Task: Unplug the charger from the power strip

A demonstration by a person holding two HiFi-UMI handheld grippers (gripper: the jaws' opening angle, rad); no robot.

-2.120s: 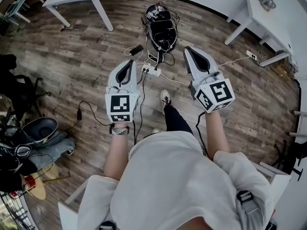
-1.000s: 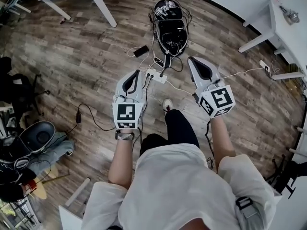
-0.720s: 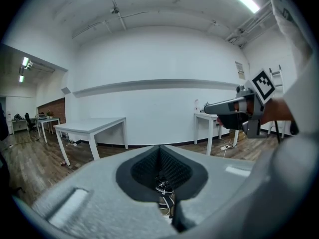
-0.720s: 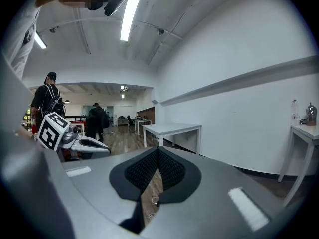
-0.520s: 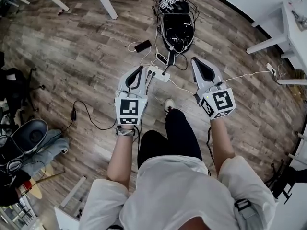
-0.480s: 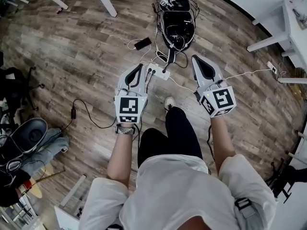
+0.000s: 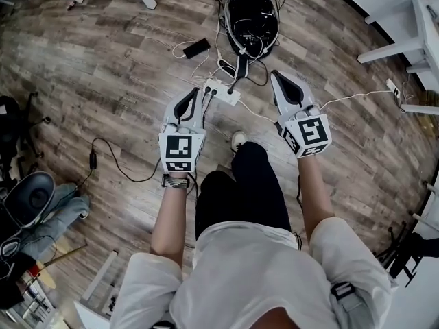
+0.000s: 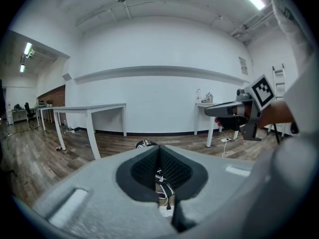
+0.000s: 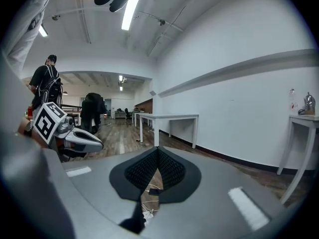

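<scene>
Head view: both forearms reach forward, the grippers tilted slightly down. Left gripper, jaws pressed together and empty, sits just left of the power strip. Right gripper — likewise closed, empty — is to its right. The black charger is plugged into the strip.

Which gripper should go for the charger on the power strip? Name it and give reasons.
Left, likely. In the head view the left gripper shows right beside the white power strip, while the right gripper is farther off to its other side. Both are shut, so it must open first.
</scene>
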